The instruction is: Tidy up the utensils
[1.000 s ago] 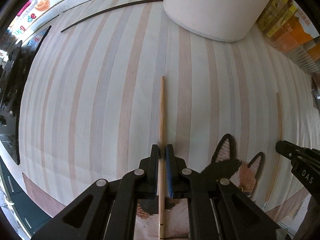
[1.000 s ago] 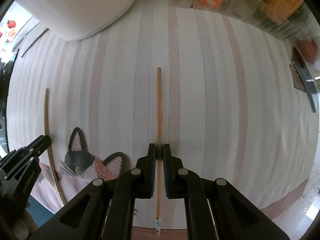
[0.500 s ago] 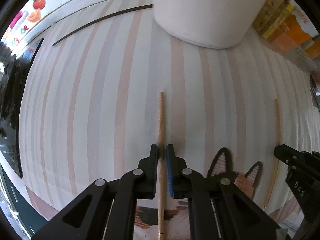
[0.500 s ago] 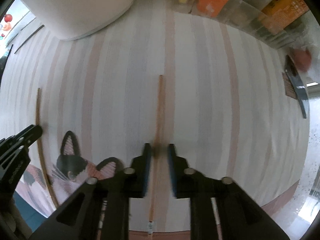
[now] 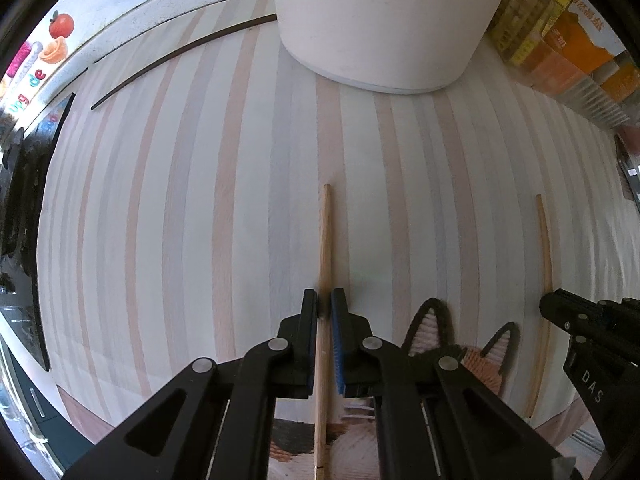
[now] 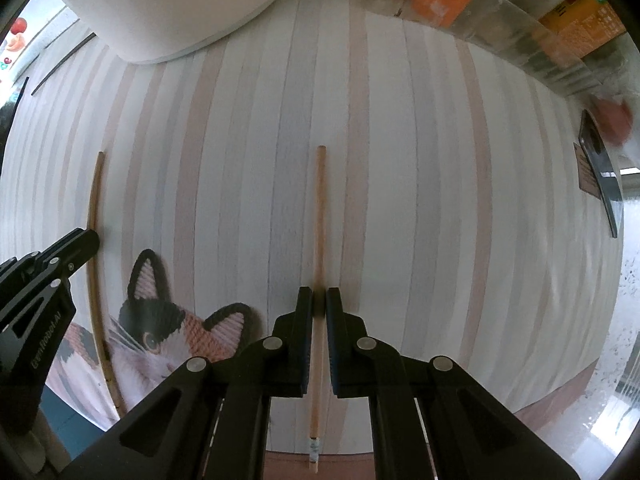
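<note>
My left gripper (image 5: 324, 302) is shut on a wooden chopstick (image 5: 325, 248) that points forward above the striped mat. My right gripper (image 6: 319, 300) is shut on a second wooden chopstick (image 6: 320, 216), held the same way. Each gripper shows in the other's view, the right one at the right edge of the left wrist view (image 5: 560, 312) with its chopstick (image 5: 544, 240), the left one at the left edge of the right wrist view (image 6: 80, 244) with its chopstick (image 6: 94, 216). A white round utensil holder (image 5: 384, 20) stands ahead; it also shows in the right wrist view (image 6: 172, 4).
A striped placemat (image 5: 200, 200) with a cat picture (image 6: 160, 320) covers the table. A dark chopstick (image 5: 180, 56) lies at the far left of the mat. Orange and yellow packages (image 5: 560, 36) line the back right. A dark flat object (image 6: 600, 176) lies at the right.
Both grippers have moved forward with their chopsticks, so the white holder looms closer and larger. Both stay shut on the chopsticks.
</note>
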A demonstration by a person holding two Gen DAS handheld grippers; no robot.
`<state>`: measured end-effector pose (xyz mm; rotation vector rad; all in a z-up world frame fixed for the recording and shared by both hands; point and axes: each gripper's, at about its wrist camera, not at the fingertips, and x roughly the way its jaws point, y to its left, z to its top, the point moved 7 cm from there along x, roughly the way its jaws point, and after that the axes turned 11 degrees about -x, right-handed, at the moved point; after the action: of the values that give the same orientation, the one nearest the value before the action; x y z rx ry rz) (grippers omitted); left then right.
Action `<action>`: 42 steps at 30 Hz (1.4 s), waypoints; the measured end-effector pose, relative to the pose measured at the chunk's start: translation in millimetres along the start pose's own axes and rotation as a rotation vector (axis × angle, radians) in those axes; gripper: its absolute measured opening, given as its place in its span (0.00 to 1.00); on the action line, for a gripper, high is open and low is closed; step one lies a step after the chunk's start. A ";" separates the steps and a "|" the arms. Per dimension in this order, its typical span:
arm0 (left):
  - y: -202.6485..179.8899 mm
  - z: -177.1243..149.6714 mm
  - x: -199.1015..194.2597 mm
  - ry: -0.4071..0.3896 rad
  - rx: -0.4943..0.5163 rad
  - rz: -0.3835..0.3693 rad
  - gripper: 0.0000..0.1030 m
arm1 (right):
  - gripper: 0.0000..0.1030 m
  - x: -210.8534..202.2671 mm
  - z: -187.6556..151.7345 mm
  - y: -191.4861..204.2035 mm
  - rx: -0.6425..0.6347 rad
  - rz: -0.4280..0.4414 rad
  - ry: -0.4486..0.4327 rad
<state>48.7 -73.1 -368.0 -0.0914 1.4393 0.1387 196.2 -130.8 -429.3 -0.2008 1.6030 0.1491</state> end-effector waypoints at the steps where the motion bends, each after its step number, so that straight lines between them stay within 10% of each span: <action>1: 1.6 -0.1 -0.2 0.000 0.001 0.000 0.04 | 0.08 -0.9 1.8 -1.8 0.002 0.001 0.001; 19: 13.2 1.8 -4.2 0.001 -0.011 -0.033 0.04 | 0.07 -0.7 10.2 -10.3 0.062 0.018 -0.049; 42: 18.7 26.8 -149.0 -0.318 0.023 -0.139 0.04 | 0.06 -135.4 -1.7 -28.8 0.034 0.022 -0.393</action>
<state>53.6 -56.7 -216.4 -0.1432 1.1126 0.0208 205.7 -154.3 -293.2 -0.1185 1.2155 0.1673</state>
